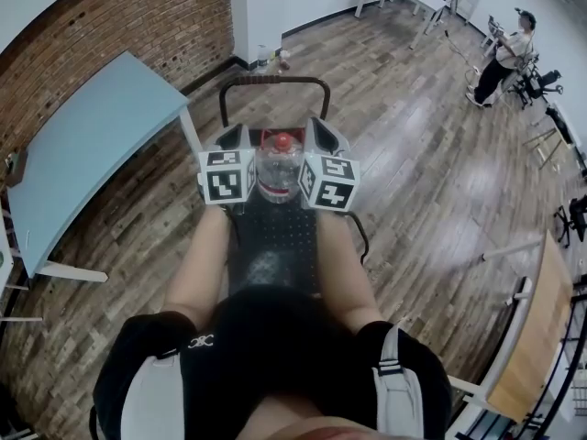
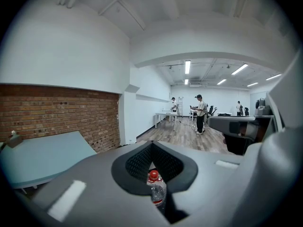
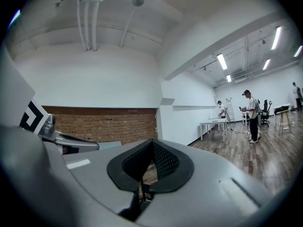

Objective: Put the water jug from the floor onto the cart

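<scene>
Left claw [image 1: 234, 140] and right claw [image 1: 321, 137] flank water jug [image 1: 278, 168] over cart [image 1: 275, 236], wooden floor [image 1: 413, 200].

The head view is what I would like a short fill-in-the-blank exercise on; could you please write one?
1. The water jug has a ___ cap.
2. The cart under it has a ___ deck.
3. The blue table stands beside a ___ wall.
Missing words: red; black; brick.
</scene>
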A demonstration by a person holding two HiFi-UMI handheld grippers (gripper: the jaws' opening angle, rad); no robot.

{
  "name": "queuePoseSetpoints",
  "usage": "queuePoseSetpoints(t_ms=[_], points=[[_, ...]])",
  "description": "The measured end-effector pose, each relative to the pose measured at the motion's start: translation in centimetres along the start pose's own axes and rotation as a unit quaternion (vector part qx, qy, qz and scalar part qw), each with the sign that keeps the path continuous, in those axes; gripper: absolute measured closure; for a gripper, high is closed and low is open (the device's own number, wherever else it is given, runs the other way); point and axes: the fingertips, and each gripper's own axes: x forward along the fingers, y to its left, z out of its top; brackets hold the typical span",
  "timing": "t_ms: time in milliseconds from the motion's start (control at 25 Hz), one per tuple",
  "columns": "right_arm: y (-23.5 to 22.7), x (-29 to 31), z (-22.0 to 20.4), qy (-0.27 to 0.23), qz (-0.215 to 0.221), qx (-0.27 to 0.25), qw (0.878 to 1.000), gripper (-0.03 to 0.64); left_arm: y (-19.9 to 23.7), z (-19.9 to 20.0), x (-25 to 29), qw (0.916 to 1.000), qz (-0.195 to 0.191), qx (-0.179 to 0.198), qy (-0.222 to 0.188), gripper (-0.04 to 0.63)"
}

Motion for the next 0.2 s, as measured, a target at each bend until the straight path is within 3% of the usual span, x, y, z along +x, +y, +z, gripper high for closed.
queuePoseSetpoints(t_ms=[200], points=[[0.69,0.68,-0.42,0.004,0.009,-0.001,1.0,0.604,0.23,-0.64,0.51,0.9999,-0.004,-0.002,0.009,0.597]])
